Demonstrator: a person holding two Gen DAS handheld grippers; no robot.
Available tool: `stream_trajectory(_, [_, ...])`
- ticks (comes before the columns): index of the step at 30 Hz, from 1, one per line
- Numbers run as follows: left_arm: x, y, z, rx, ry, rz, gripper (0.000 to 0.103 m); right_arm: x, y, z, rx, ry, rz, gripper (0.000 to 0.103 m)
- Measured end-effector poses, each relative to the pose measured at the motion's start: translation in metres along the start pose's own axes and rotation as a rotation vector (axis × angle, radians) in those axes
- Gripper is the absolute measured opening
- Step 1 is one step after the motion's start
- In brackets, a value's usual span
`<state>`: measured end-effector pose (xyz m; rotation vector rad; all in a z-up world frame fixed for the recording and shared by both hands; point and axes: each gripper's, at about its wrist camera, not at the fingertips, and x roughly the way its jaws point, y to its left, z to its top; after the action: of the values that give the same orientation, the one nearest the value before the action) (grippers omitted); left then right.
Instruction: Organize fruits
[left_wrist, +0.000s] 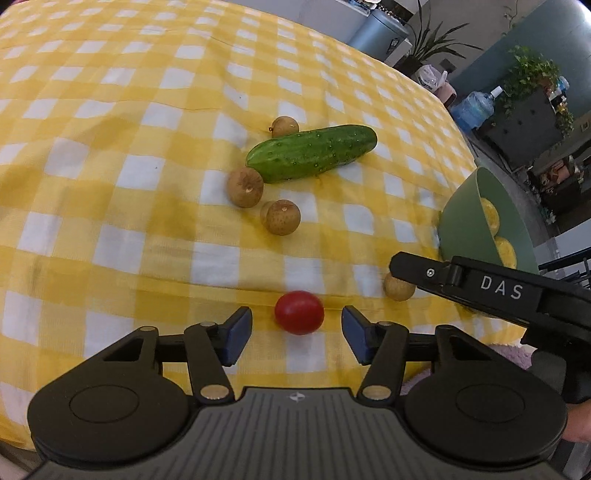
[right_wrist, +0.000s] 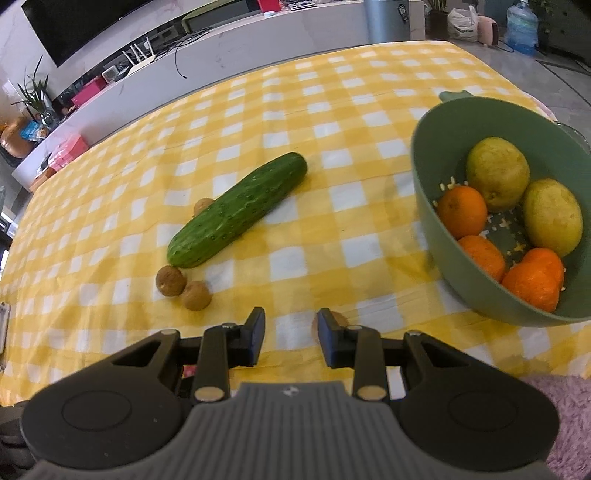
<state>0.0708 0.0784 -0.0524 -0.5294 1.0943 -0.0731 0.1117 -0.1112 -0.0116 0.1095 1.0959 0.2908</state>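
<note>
Fruit is only partly sorted at this moment. In the left wrist view, the left gripper (left_wrist: 297, 326) stands with its jaws apart, and a red cherry tomato (left_wrist: 299, 312) lies on the checkered tablecloth (left_wrist: 110, 147) between the pads, which do not press on it. Beyond it lie a cucumber (left_wrist: 312, 153) and three small brown fruits (left_wrist: 282, 217) close around it. A fourth brown fruit (left_wrist: 398, 288) sits just under the tip of the right gripper (left_wrist: 410, 271), which enters from the right side. Of the green bowl (left_wrist: 465, 221) only a slice is visible here.

In the right wrist view, the same bowl (right_wrist: 436, 177) opens fully — it already holds three oranges (right_wrist: 461, 210) and two yellow-green fruits (right_wrist: 496, 171). The right gripper's jaws stand a little apart over bare cloth; the brown fruit (right_wrist: 340, 317) peeks out behind the right finger, outside the gap, so nothing is clamped. The tomato cannot be made out here.

By this evidence, the big fruits are done, while the tomato, the four brown fruits and the cucumber remain on the cloth — perhaps the cucumber should stay out.
</note>
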Motion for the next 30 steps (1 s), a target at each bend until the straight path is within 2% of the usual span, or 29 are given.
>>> stream_trajectory(3, [-0.001,0.003,0.001,-0.009,0.001,-0.007,0.065,0.005,0.0,0.0,-0.016,0.003,-0.059,0.03])
stream_trajectory(5, [-0.003,0.004,0.002,-0.008,-0.004,0.005,0.065,0.014,-0.002,-0.001,-0.019,0.014,-0.095,0.037])
stream_trajectory(8, [-0.008,0.008,0.004,-0.007,-0.021,0.031,0.065,0.022,-0.003,-0.002,-0.036,0.034,-0.144,0.037])
stream_trajectory(10, [-0.014,0.016,0.008,-0.034,-0.042,0.029,0.066,0.026,-0.004,-0.003,-0.036,0.042,-0.14,0.035])
stream_trajectory(12, [-0.02,0.024,0.012,-0.062,-0.069,0.022,0.066,0.03,-0.004,-0.003,-0.043,0.045,-0.141,0.029])
stream_trajectory(13, [-0.023,0.029,0.014,-0.068,-0.098,0.015,0.067,0.03,-0.004,-0.004,-0.05,0.036,-0.149,0.022])
stream_trajectory(17, [-0.03,0.037,0.024,-0.034,-0.211,-0.009,0.069,0.027,-0.002,-0.004,-0.063,-0.006,-0.127,0.022])
stream_trajectory(19, [-0.025,0.039,0.029,-0.026,-0.234,-0.011,0.069,0.026,0.0,-0.003,-0.076,-0.011,-0.109,0.022])
stream_trajectory(24, [-0.005,0.029,0.041,0.051,-0.23,0.006,0.069,0.03,0.003,-0.004,-0.098,0.0,-0.091,0.022])
stream_trajectory(30, [0.012,0.028,0.049,0.053,-0.217,0.037,0.062,0.035,0.002,-0.003,-0.095,0.005,-0.085,0.022])
